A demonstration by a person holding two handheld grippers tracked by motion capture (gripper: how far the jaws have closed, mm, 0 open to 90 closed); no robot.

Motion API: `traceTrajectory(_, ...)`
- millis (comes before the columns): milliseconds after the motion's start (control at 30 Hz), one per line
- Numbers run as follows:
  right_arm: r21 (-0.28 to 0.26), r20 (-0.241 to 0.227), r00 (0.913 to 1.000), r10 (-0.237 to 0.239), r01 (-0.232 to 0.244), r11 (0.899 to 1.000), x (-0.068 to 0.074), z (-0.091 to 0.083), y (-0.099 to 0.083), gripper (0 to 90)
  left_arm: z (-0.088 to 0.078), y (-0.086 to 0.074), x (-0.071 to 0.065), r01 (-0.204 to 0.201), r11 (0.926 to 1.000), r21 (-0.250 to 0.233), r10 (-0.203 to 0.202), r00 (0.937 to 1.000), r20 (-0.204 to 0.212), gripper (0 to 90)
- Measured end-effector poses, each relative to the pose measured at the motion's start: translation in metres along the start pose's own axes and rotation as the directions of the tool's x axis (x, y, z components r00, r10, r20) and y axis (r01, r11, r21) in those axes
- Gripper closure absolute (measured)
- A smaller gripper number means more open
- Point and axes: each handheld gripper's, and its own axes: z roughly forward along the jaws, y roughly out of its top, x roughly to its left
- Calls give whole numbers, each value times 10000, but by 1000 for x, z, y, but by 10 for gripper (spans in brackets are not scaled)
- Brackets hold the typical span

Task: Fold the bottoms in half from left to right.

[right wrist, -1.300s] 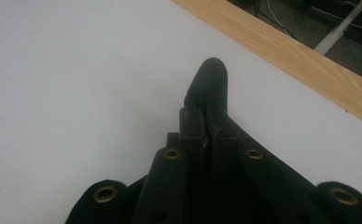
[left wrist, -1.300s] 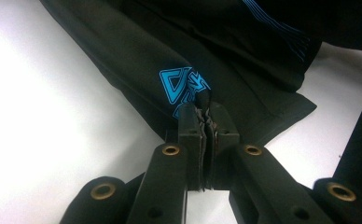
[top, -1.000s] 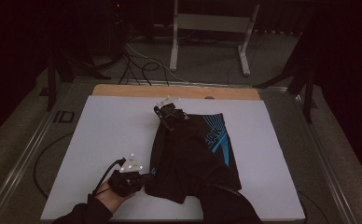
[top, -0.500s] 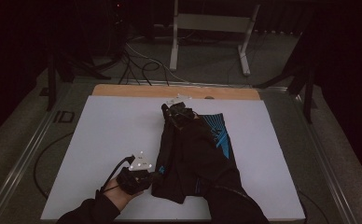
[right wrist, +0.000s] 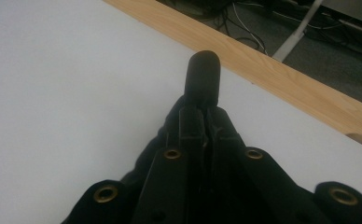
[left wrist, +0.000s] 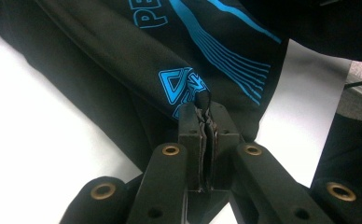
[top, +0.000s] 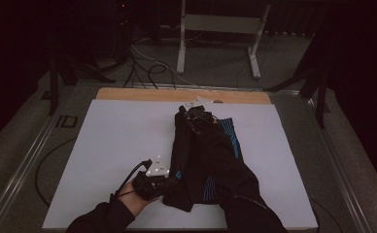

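A black fabric garment with bright blue printed stripes and lettering [top: 211, 160] lies lengthwise down the middle of the white table top [top: 113, 141], reaching from close to the near edge up towards the far side, where a strip of pale wood [top: 143, 94] borders the white surface. The left gripper [top: 163, 183] sits at the near left corner of the garment, held in a hand [top: 137, 203] that comes out of a dark sleeve at the bottom of the high view. In the left gripper view its jaws stand pressed together on a thin pinch of the black cloth [left wrist: 206, 119], just beside a blue triangular emblem [left wrist: 181, 86] printed on the fabric, with the blue stripes [left wrist: 235, 51] fanning away to the far right. The right gripper [top: 197, 112] is at the far end of the garment, near the wooden strip, with the person's dark-sleeved right forearm [top: 247, 204] running along the cloth from the near edge. In the right gripper view its jaws are likewise closed tight, gripping a fold of the black fabric that pokes up as a rounded dark bulge [right wrist: 202, 77] beyond the tips, above the white surface and short of the wood border [right wrist: 281, 79].
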Motion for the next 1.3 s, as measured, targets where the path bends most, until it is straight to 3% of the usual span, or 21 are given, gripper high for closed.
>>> traceTrajectory(1300, -199, 864, 9954, 420, -404, 9990, -55, -44, -20, 869, 30, 41, -21, -779, 9969, -113, 783, 9957, 489, 865)
